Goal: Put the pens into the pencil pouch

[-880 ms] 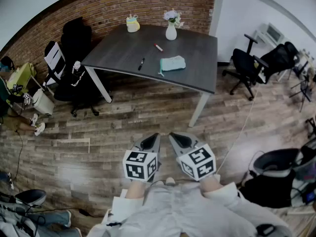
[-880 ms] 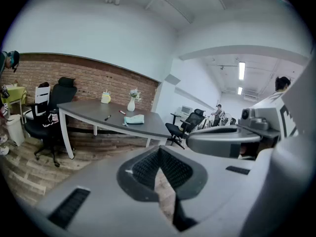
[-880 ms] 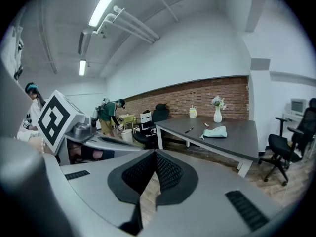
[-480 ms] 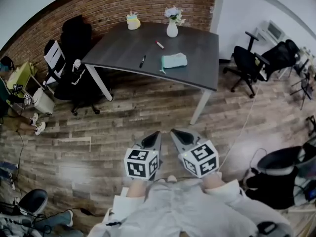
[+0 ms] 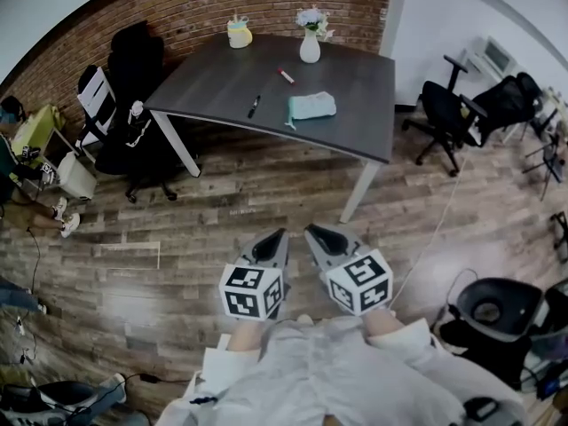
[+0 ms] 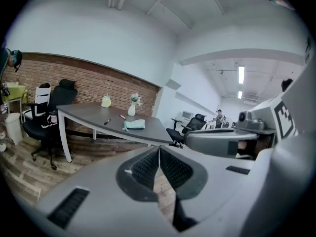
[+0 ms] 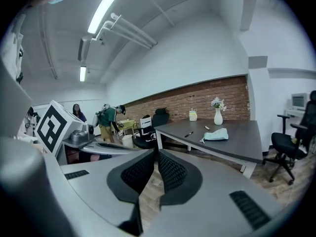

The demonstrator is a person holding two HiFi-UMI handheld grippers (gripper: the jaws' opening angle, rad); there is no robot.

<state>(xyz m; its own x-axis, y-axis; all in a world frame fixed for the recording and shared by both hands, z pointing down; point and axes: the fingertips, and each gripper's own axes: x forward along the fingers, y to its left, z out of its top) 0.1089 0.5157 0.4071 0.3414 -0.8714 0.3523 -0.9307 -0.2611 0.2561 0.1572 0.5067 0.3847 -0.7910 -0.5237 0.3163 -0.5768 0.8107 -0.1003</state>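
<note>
Your left gripper (image 5: 276, 236) and right gripper (image 5: 312, 232) are closed, empty, well short of the table (image 5: 213, 82): approach, then open over its black pen (image 5: 254, 106).

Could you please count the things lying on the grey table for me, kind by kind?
Pens: 2 (black pen, red pen)
Pencil pouch: 1
Vase with flowers: 1
Yellow container: 1
Total: 5
</note>
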